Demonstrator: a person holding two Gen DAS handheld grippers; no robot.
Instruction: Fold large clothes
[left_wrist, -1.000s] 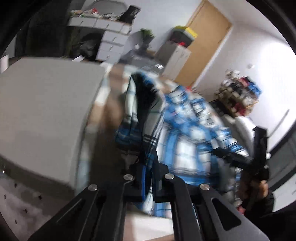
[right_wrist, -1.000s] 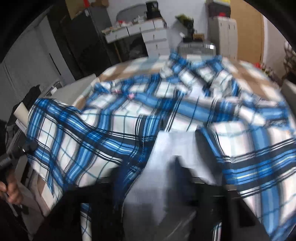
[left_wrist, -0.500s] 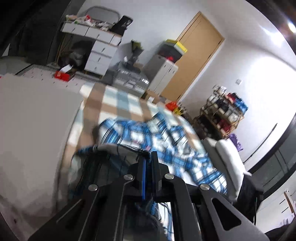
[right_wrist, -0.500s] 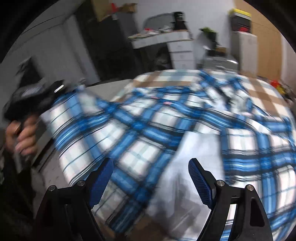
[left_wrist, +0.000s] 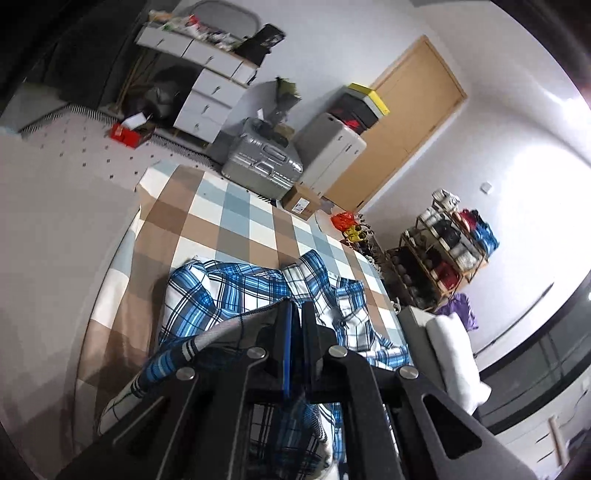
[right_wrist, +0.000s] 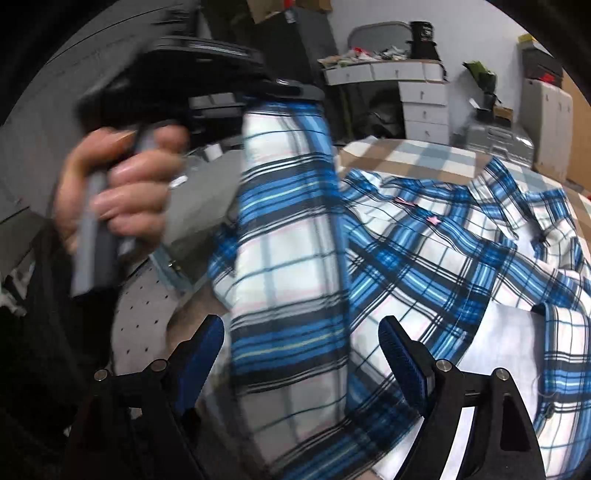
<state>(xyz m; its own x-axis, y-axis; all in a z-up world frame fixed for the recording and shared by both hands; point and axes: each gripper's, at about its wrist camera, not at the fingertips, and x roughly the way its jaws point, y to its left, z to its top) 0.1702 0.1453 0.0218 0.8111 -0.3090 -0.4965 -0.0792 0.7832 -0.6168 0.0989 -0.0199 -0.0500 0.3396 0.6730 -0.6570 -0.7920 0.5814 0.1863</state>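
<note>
Fingers (left_wrist: 284, 343) of the left gripper (left_wrist: 296, 325) are seen pressed together, with an edge of the blue plaid shirt (left_wrist: 236, 295) pinched between them; a taut hem runs off from the pinch toward the lower left. On the right gripper (right_wrist: 301, 343), the blue-padded fingers (right_wrist: 400, 354) are held wide apart and nothing is gripped; a raised strip of the shirt (right_wrist: 288, 258) hangs in front of the gap between them.

In the right wrist view, that strip is carried up to the left gripper (right_wrist: 258, 92), which is gripped by the person's left hand (right_wrist: 118, 188); both are blurred. The rest of the shirt is spread rumpled over the checked bedspread (right_wrist: 413, 151), with a pale inner face turned up at the lower right.

In the left wrist view, the shirt is bunched on the near part of the bedspread (left_wrist: 229, 218), whose brown, white and grey-blue squares are left bare beyond it. A white pillow (left_wrist: 454, 354) lies off the bed's right side.

Past the foot of the bed, a silver suitcase (left_wrist: 262, 162) and a cardboard box (left_wrist: 301, 197) are set on the floor. Behind them stand a white cabinet (left_wrist: 332, 147), a white drawer unit (left_wrist: 210, 99) and a wooden door (left_wrist: 402, 118). A loaded shoe rack (left_wrist: 443, 251) is placed against the right wall.
</note>
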